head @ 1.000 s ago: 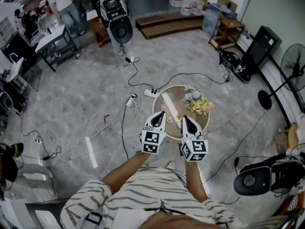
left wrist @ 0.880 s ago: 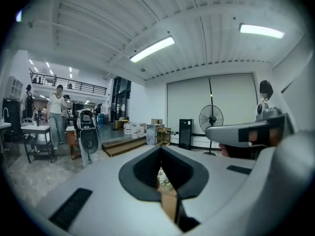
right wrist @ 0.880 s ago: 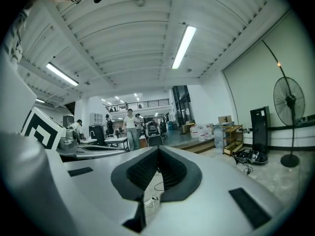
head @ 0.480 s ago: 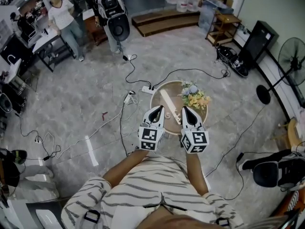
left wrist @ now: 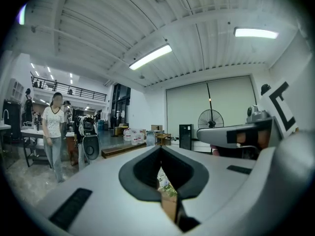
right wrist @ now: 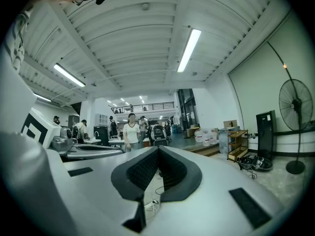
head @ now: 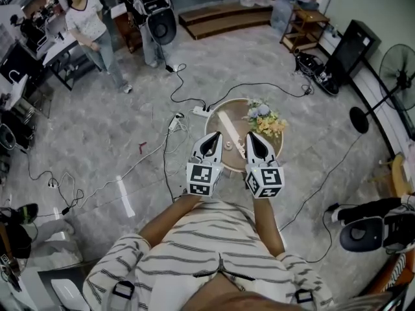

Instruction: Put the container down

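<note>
The left tool [head: 215, 136] and right tool [head: 249, 136] are seen closed and empty; the near edge of the round counter [head: 237, 111] is hidden.

the long pale container [head: 230, 131] is lying flat and slantwise on the round bench [head: 235, 107], just beside the bunch of flowers [head: 264, 118].

I wear a short-sleeved white shirt [head: 207, 251] with thin dark stripes. Dark buckled straps [head: 123, 291] cross it at seven and five o'clock in the head view. My left gripper [head: 216, 137] and right gripper [head: 249, 136] are white tapering shells with black ribbed jaw linings. Each carries a marker cube [head: 201, 179] printed with black-and-white squares.
</note>
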The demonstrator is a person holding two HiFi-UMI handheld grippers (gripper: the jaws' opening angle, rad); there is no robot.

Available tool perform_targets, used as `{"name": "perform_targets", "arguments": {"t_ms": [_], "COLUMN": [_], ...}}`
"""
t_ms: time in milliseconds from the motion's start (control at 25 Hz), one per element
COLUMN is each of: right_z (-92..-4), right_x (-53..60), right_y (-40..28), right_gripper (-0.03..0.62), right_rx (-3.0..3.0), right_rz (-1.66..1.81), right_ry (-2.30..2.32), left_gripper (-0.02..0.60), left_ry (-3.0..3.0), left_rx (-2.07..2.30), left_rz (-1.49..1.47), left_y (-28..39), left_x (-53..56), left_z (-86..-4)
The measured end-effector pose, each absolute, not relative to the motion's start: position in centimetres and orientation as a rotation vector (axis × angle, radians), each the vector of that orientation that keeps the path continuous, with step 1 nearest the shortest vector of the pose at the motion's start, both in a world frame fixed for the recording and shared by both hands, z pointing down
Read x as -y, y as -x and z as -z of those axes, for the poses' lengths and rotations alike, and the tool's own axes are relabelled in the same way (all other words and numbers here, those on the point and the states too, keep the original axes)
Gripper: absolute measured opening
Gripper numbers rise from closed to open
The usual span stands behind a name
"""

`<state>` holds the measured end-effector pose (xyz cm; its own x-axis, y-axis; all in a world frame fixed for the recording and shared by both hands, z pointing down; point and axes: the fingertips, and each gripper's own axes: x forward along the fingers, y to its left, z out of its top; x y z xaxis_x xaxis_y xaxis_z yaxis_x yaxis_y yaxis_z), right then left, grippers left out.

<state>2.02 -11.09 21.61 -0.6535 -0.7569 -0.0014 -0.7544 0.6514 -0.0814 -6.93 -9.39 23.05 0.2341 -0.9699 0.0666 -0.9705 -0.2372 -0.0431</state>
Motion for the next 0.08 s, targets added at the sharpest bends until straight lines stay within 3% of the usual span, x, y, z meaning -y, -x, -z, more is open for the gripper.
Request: {"name": "perform_targets", "arguments": {"t_ms": [80], "right_z": [-21.60], "right_x": [11.16], "right_y": [-1.86], "right_gripper": [0.006], "right_rx": [-2.825], "right_rz": [0.108], "right_ry": [1.291], "left_gripper": [-0.002], "left_ry": [-2.470], "left_rx": [1.944], "left_rz": [-0.134], "left_y": [7.02], "left_x": [9.37], "left_z": [-22.83]}}
